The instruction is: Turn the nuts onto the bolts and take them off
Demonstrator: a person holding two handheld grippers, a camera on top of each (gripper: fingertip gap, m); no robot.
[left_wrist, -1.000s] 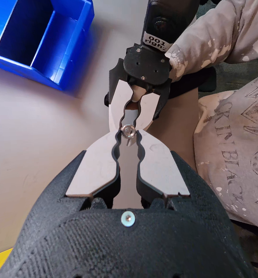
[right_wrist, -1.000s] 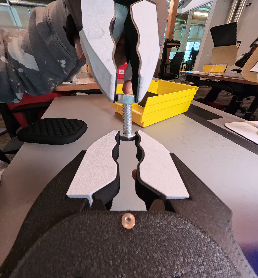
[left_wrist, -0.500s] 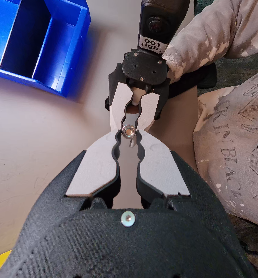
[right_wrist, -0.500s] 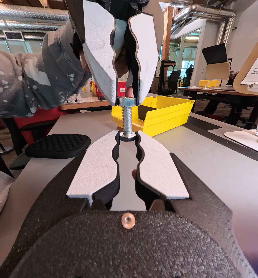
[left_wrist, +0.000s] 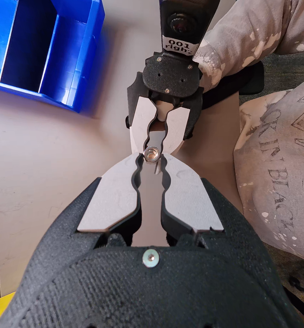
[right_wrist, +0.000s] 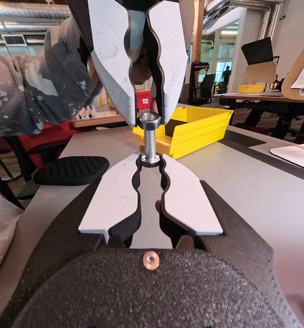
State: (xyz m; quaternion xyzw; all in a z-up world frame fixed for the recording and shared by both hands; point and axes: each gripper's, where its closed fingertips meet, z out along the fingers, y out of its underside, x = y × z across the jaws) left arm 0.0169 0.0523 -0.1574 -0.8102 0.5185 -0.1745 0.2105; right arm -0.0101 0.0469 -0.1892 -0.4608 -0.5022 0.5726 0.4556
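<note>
A silver bolt (right_wrist: 149, 142) stands upright between the two grippers, above the grey table (right_wrist: 236, 186). My right gripper (right_wrist: 150, 159) is shut on the bolt's lower end. My left gripper (right_wrist: 149, 122) comes down from above and is shut on a hex nut (right_wrist: 149, 120) at the bolt's upper tip. The nut's threaded hole faces up. In the left wrist view I look straight down on the nut (left_wrist: 151, 156) between my left gripper's (left_wrist: 151, 157) tips. The right gripper (left_wrist: 152, 150) lies just beyond, and the bolt's shaft is hidden under the nut.
A blue divided bin (left_wrist: 41, 53) sits on the table at the far left. A yellow bin (right_wrist: 192, 131) stands behind the bolt. A black chair armrest (right_wrist: 71, 170) is at the table's left edge. The person's sleeves and clothing (left_wrist: 271, 159) are close by. About 4 cm separates my left fingertips from my right.
The left gripper has shifted and tilted slightly with the nut, whose hole now shows from above in the right wrist view. Both grippers stay shut on their parts.
</note>
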